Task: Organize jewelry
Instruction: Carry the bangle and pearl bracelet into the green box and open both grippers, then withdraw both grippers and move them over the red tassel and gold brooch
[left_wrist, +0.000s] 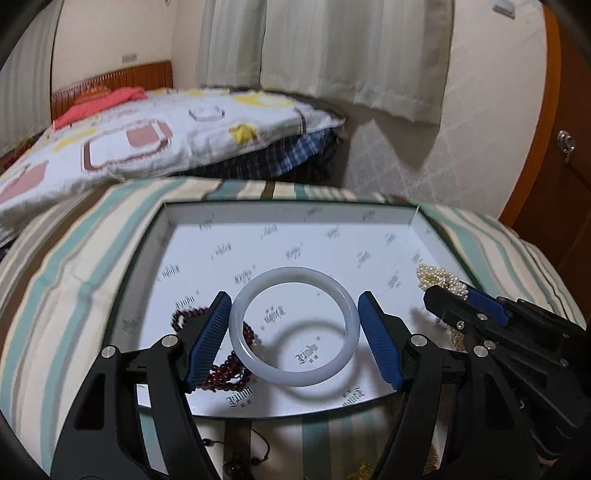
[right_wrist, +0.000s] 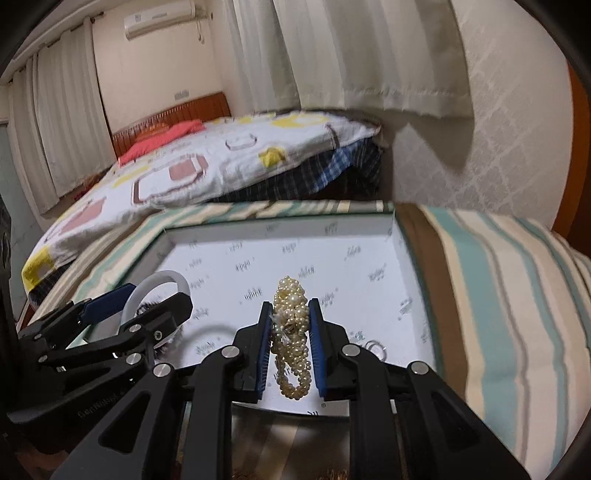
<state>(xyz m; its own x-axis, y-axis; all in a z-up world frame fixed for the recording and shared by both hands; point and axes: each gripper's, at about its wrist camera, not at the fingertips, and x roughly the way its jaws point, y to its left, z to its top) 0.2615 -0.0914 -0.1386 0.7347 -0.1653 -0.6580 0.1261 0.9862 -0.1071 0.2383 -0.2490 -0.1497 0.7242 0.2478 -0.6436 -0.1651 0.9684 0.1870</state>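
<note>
Striped bedding carries the white box (left_wrist: 177, 236), over which the left tool (left_wrist: 293, 332) spreads open around the bangle (left_wrist: 293, 328), right tool (right_wrist: 290, 345) clamping pearls (right_wrist: 291, 332).

A bed (right_wrist: 207, 158) fills the background, covered by a white quilt (left_wrist: 155, 140) printed with pink and yellow squares. A red cloth (right_wrist: 166, 138) lies at its head, against the wooden headboard (right_wrist: 173, 110). Pale curtains (right_wrist: 354, 51) hang beyond the bed's foot, an air conditioner (right_wrist: 159, 18) is mounted high above the headboard, and a striped cloth (right_wrist: 495, 280) lies in front of the bed.
</note>
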